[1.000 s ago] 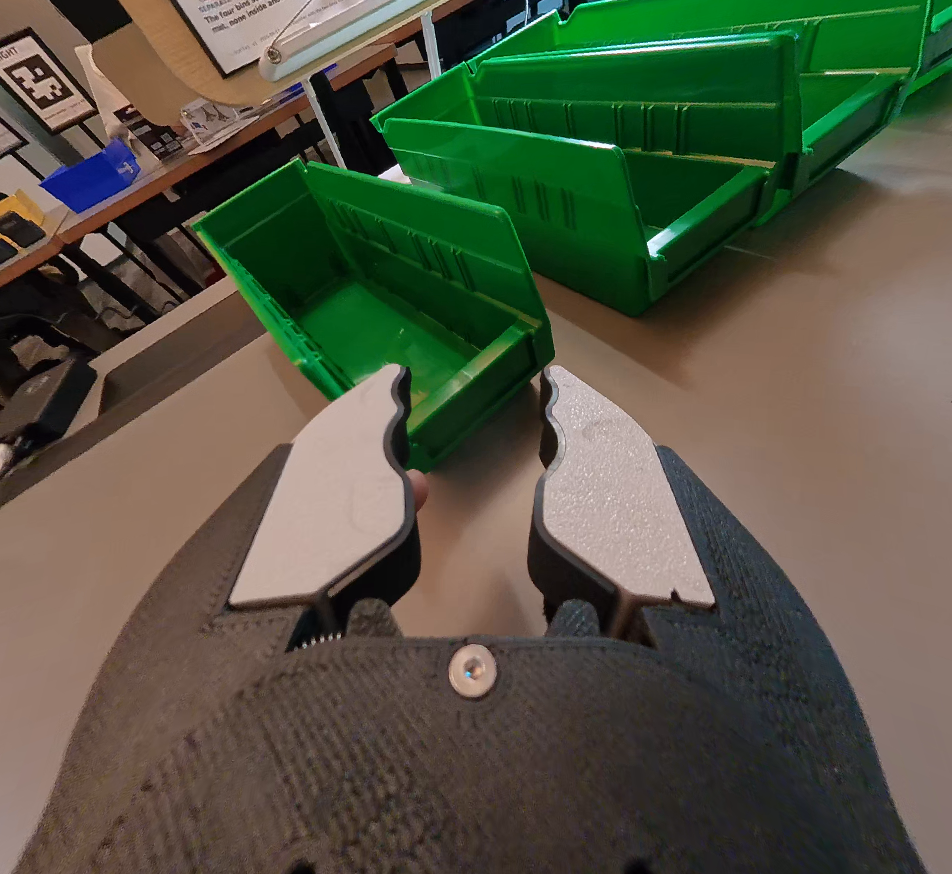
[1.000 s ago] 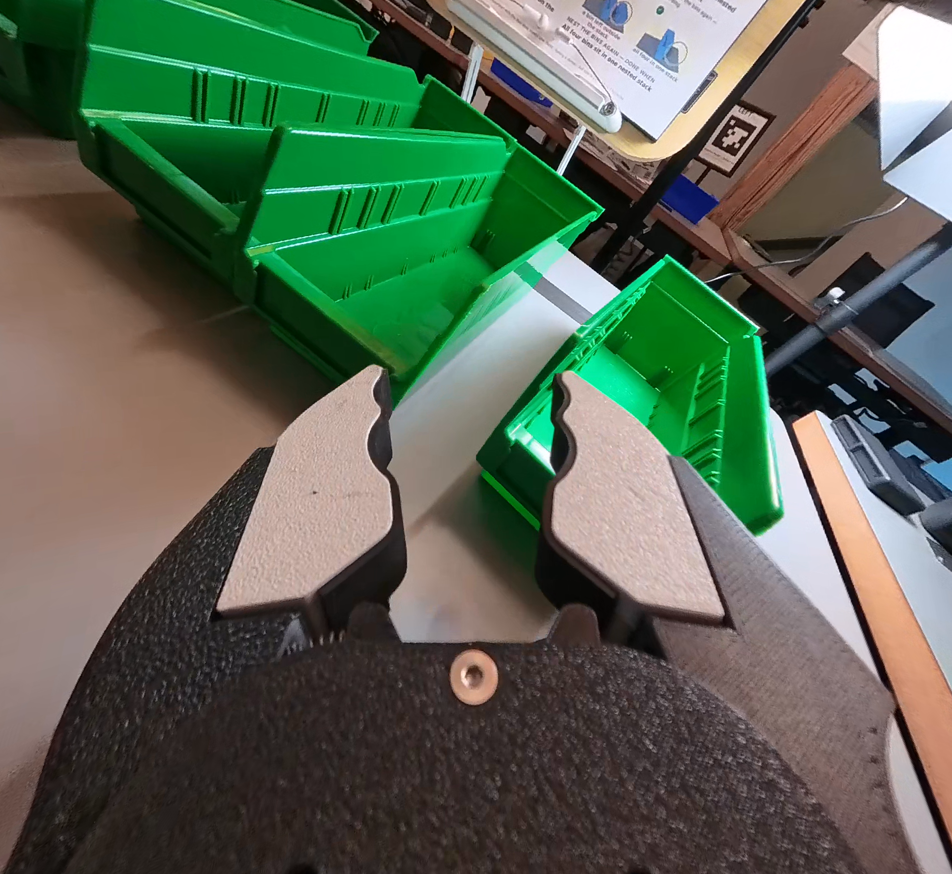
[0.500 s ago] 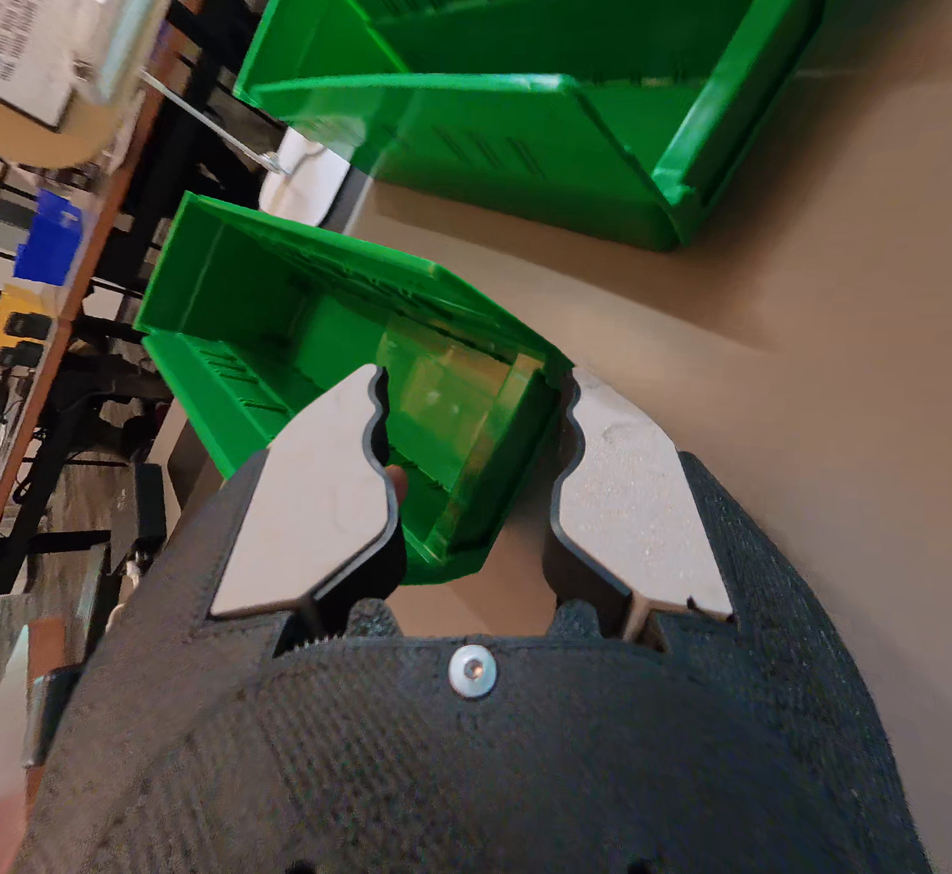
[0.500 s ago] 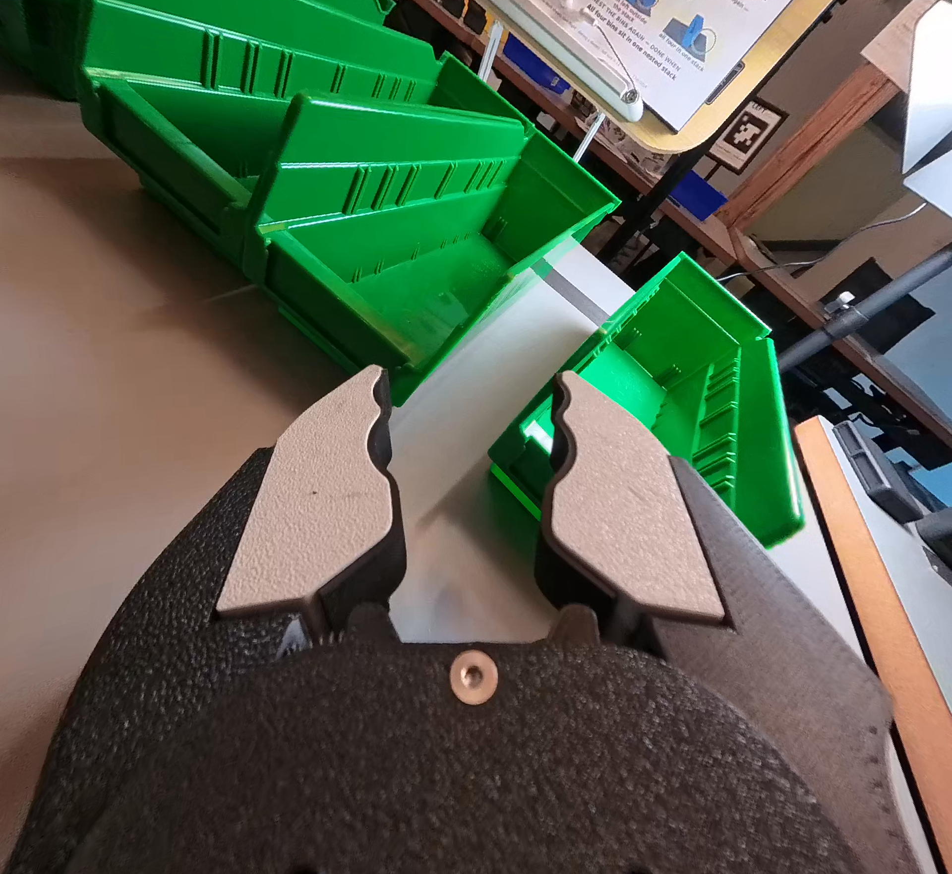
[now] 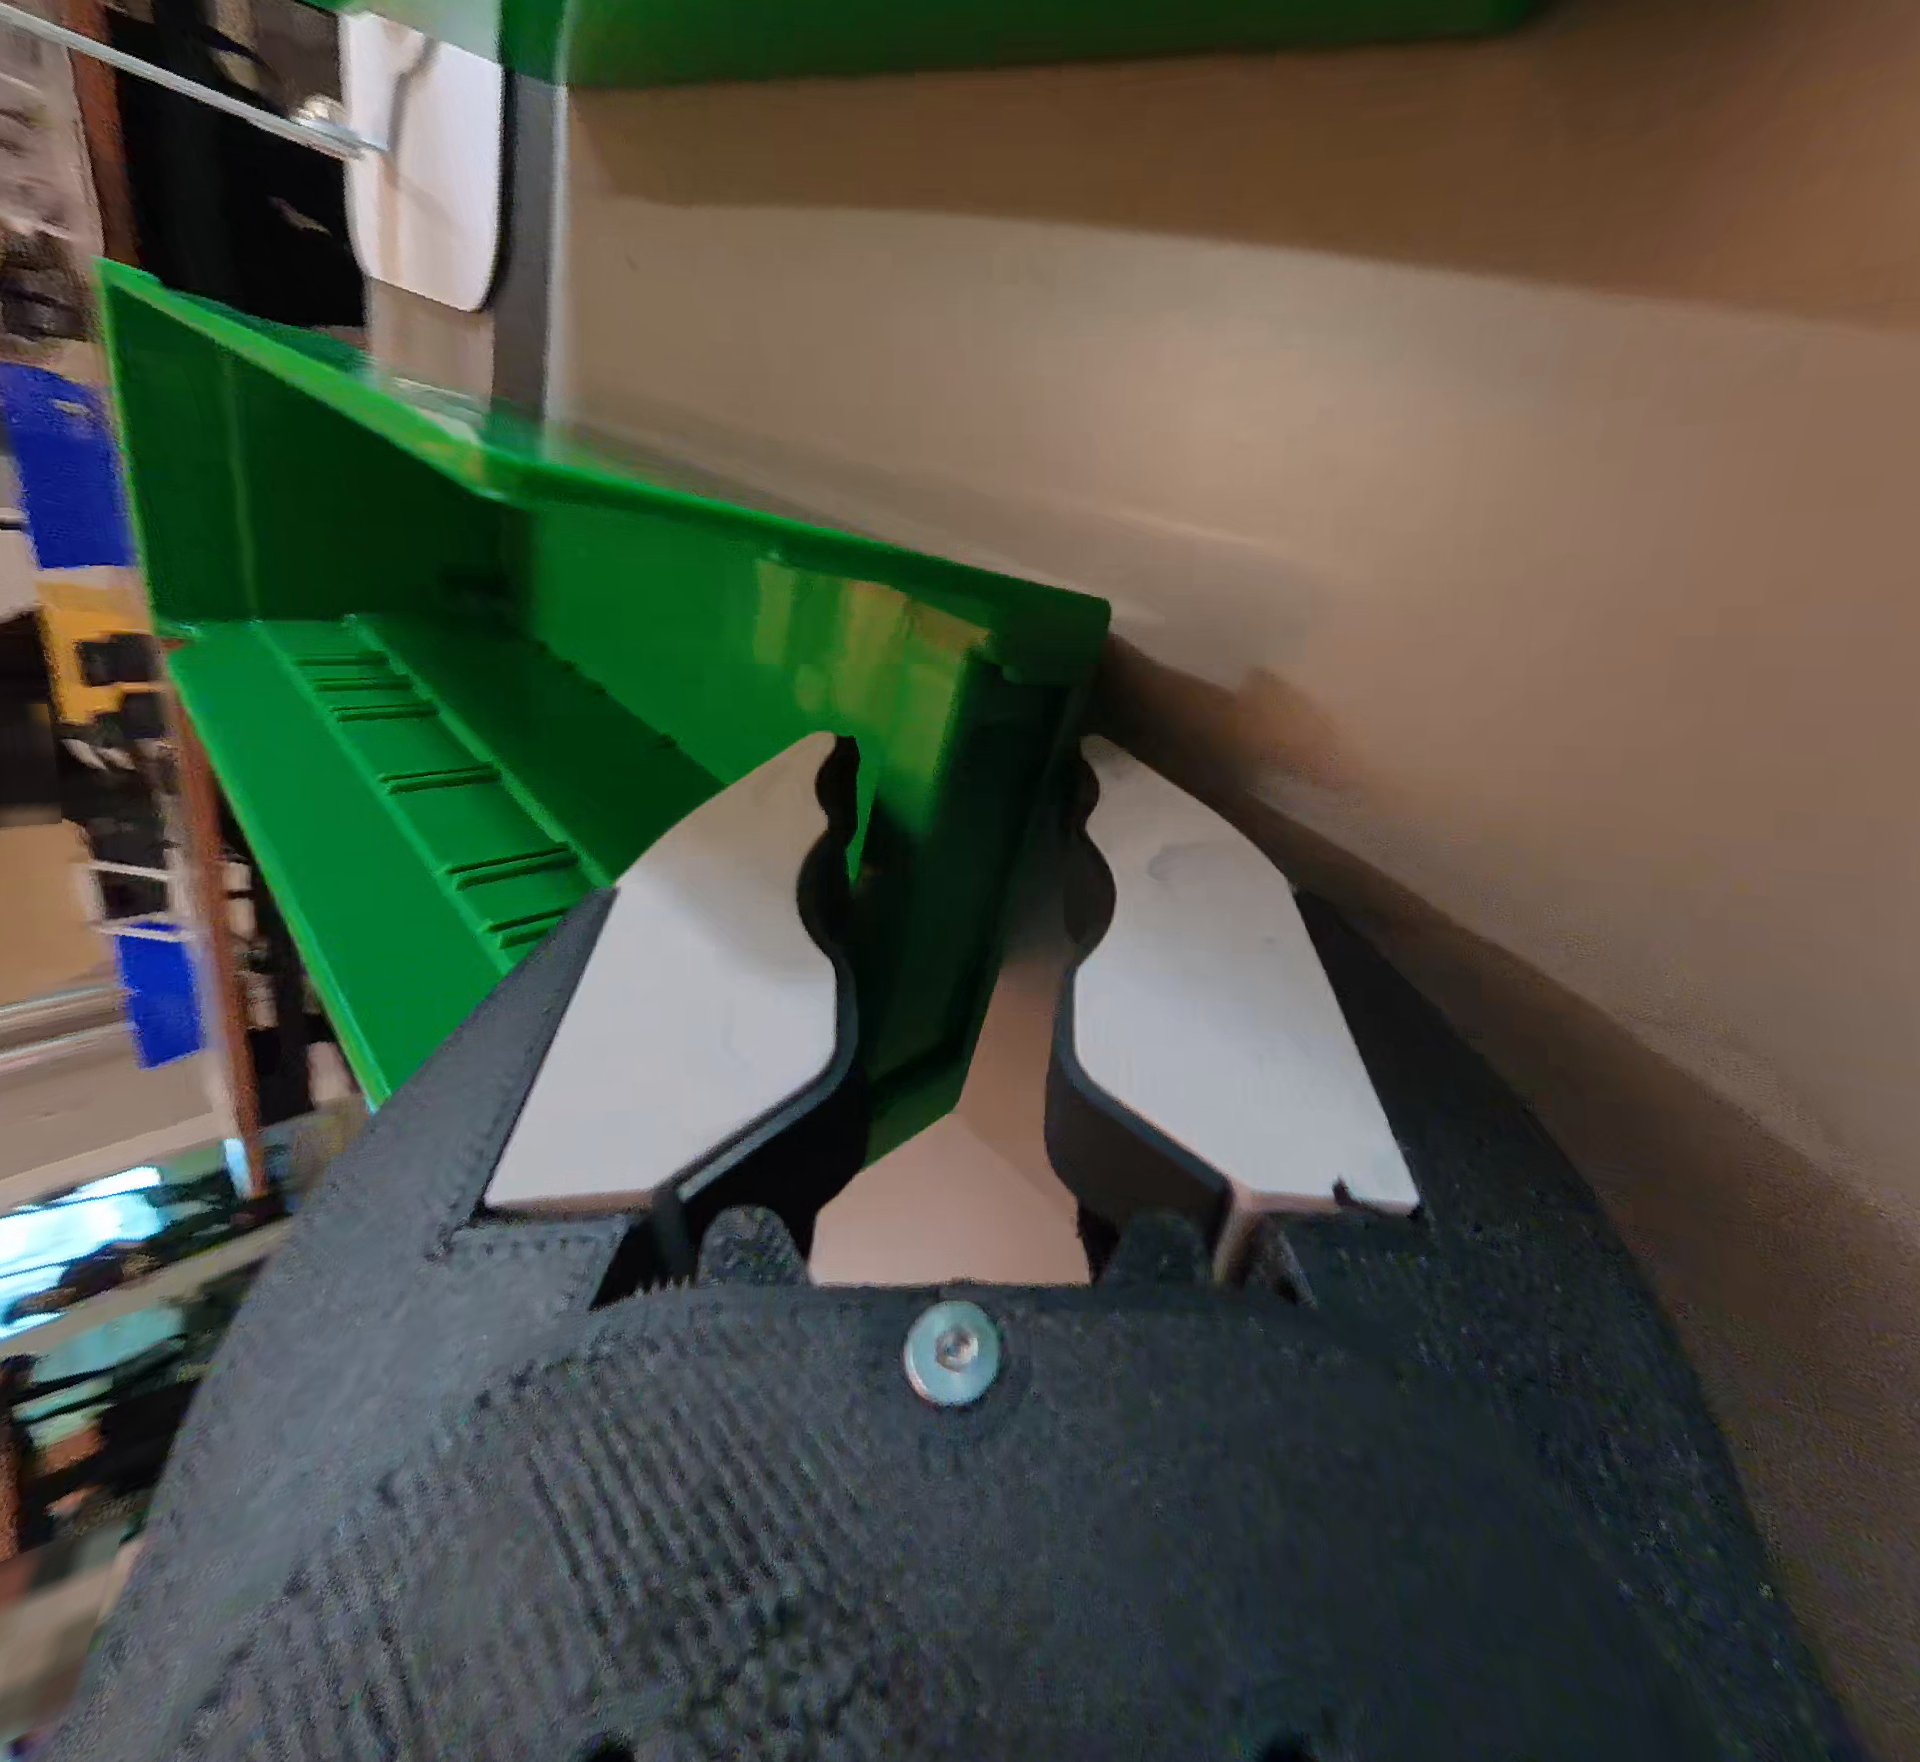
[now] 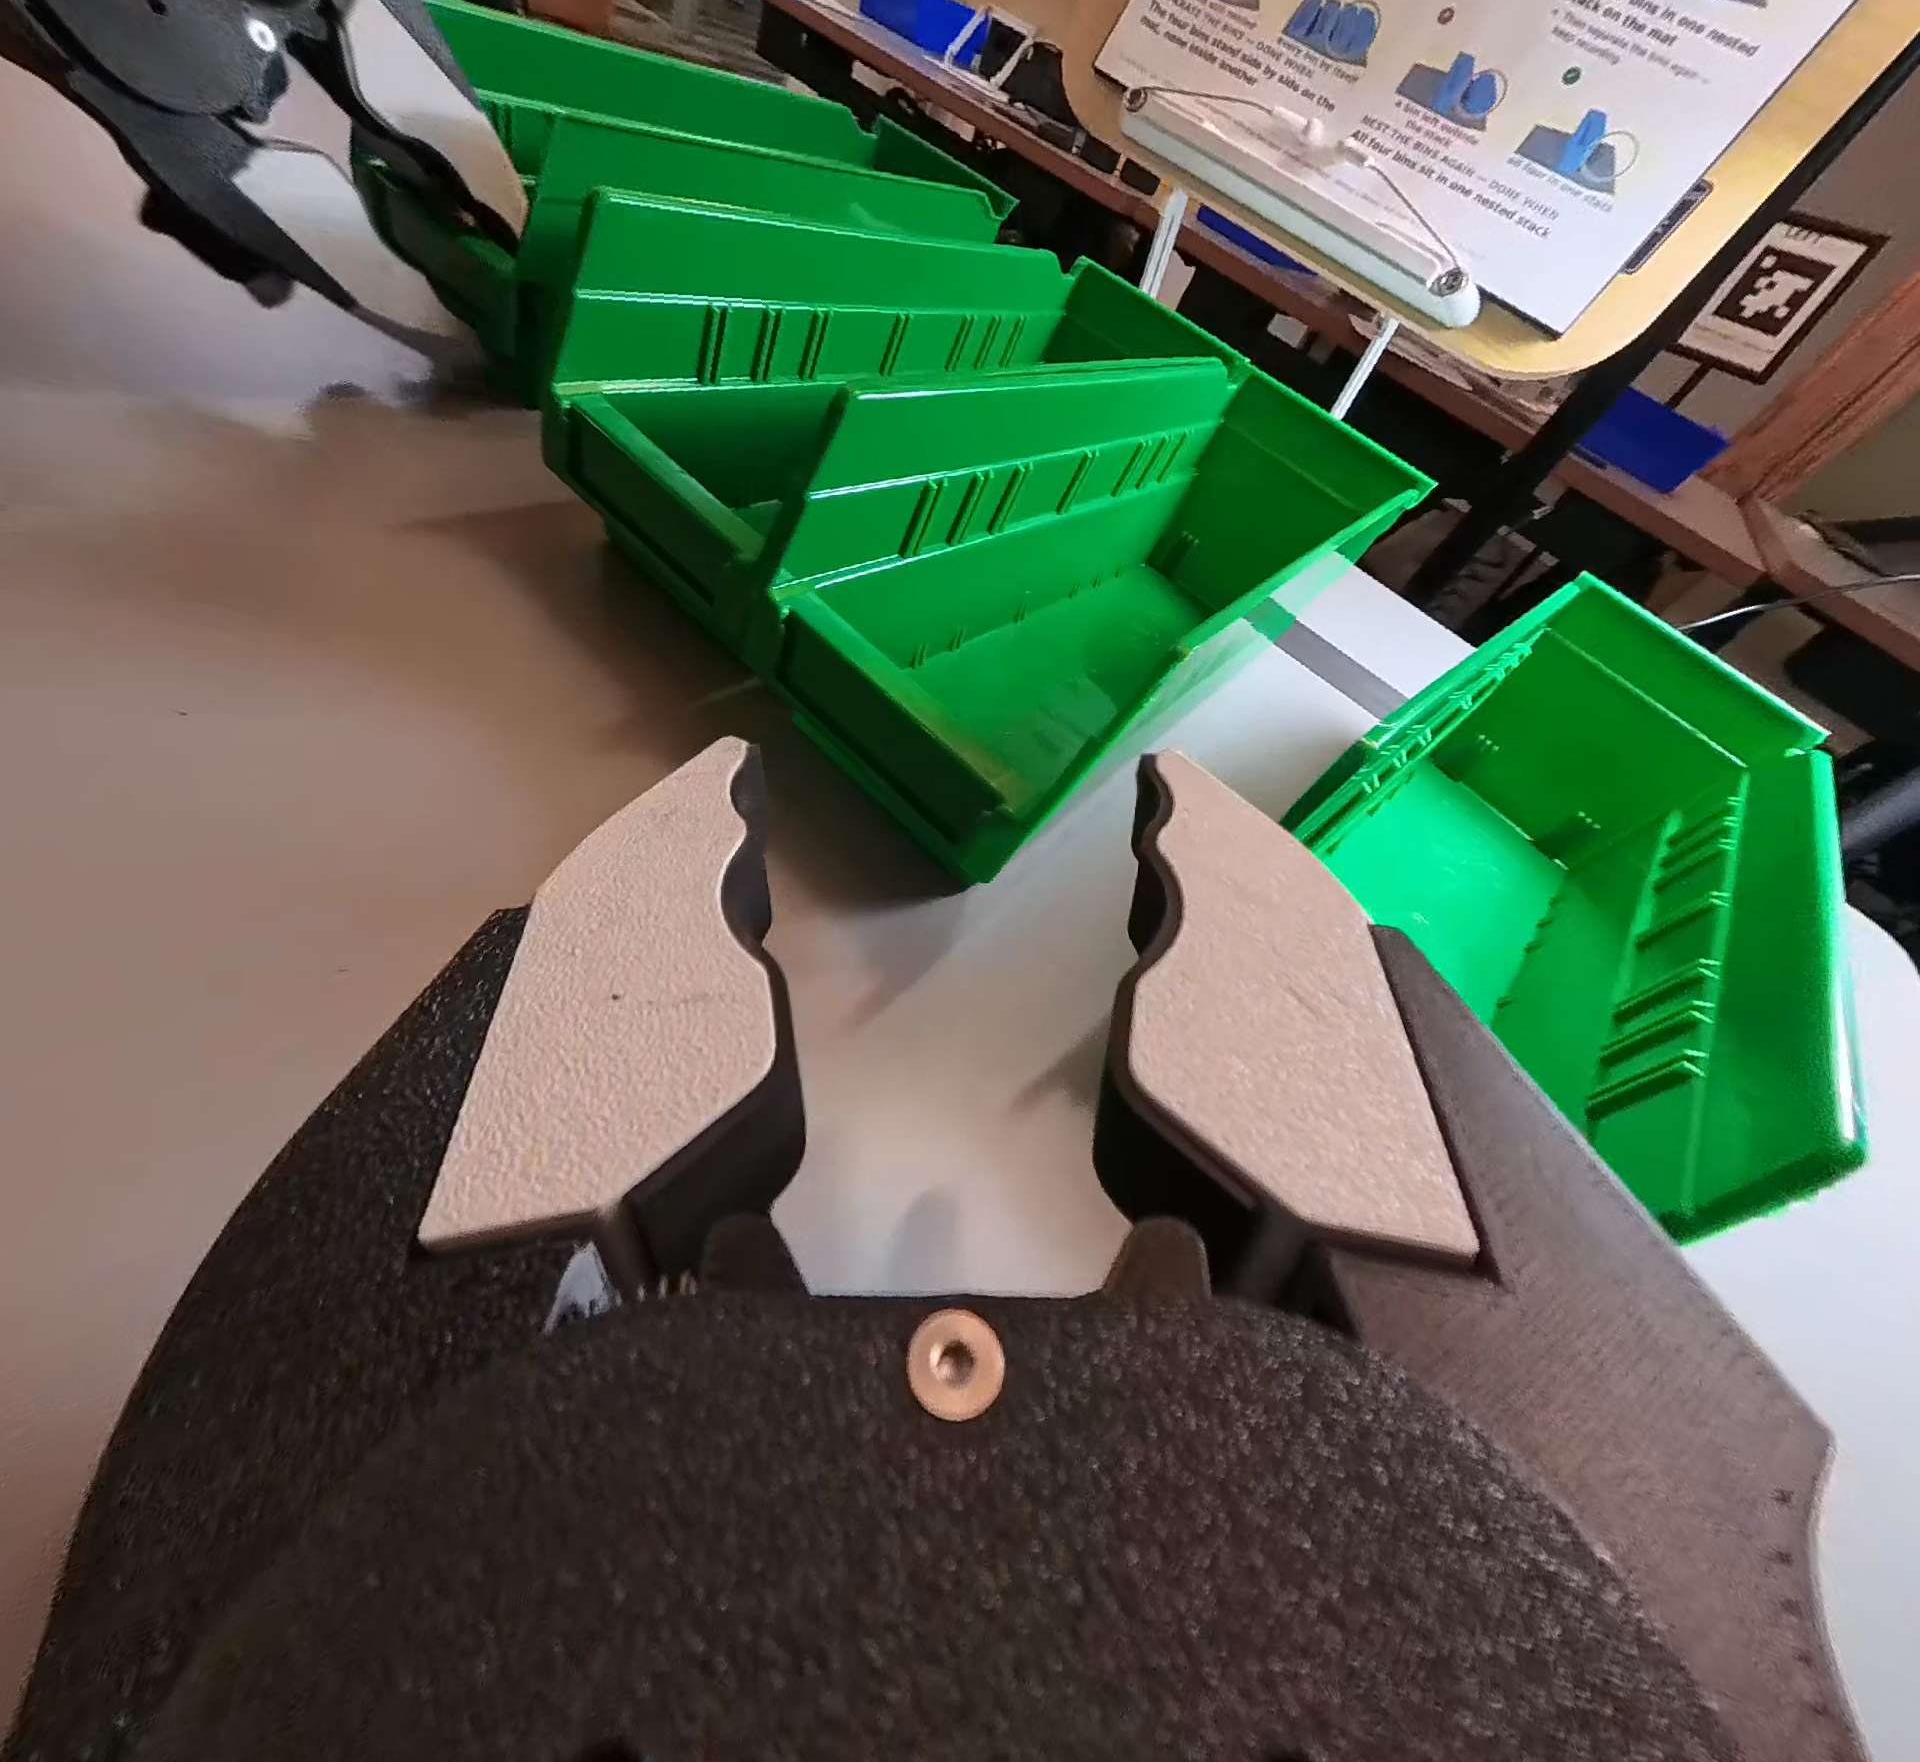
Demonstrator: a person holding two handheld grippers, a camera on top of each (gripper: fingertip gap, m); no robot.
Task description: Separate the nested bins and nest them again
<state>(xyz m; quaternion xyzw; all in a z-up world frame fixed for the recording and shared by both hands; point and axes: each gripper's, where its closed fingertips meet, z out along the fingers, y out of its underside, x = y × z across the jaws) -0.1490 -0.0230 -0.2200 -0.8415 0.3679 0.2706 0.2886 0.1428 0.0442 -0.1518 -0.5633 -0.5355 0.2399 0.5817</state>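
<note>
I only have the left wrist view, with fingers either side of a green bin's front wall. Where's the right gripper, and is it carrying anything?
Observer: The right gripper is open and empty, over the table.
Operator: Any bin near it?
Observer: Yes, a lone bin sits just to its right, apart from the others.
Operator: And the others?
Observer: A row of overlapping bins runs from in front of it back toward your left gripper and its green bin.
</note>
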